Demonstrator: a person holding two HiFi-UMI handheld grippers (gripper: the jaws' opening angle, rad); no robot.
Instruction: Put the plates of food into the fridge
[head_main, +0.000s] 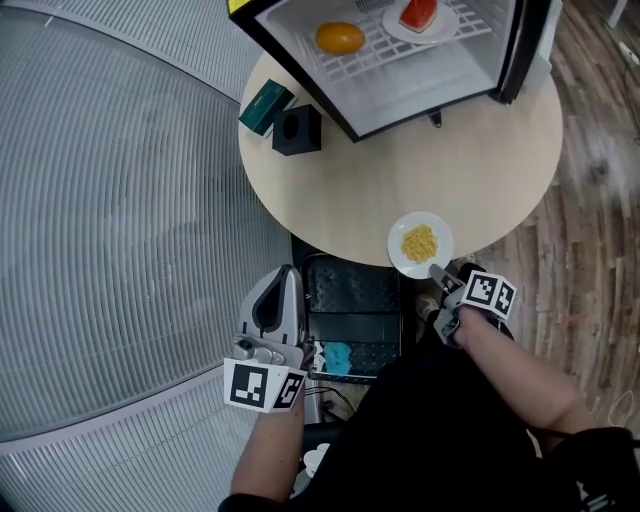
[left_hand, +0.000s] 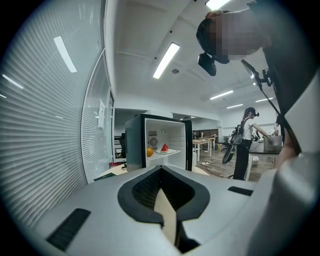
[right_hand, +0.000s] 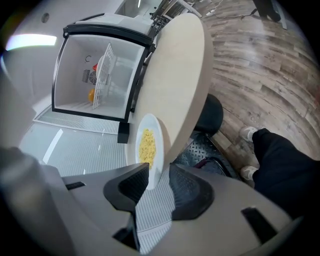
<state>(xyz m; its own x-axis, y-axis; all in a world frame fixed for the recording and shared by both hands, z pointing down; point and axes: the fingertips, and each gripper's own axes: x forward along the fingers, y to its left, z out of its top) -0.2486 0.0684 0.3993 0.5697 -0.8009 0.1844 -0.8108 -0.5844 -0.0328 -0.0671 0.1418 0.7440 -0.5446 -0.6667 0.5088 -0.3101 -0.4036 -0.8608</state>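
Plate (head_main: 397, 243) flat at table (head_main: 400, 170) edge, near rim pinched by right tool (head_main: 438, 270).

Plate of food (head_main: 399, 252) at near edge of table (head_main: 470, 170), fridge (head_main: 400, 95) behind; boxes (head_main: 297, 130) to its left

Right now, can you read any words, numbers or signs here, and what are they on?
Nothing here can be read.
Marker cube on the left hand-held gripper: black-and-white squares, no letters.
Marker cube on the right hand-held gripper, which grips the plate: the same.
Teal box: print too small.
Paper on the glass wall: too blurred.
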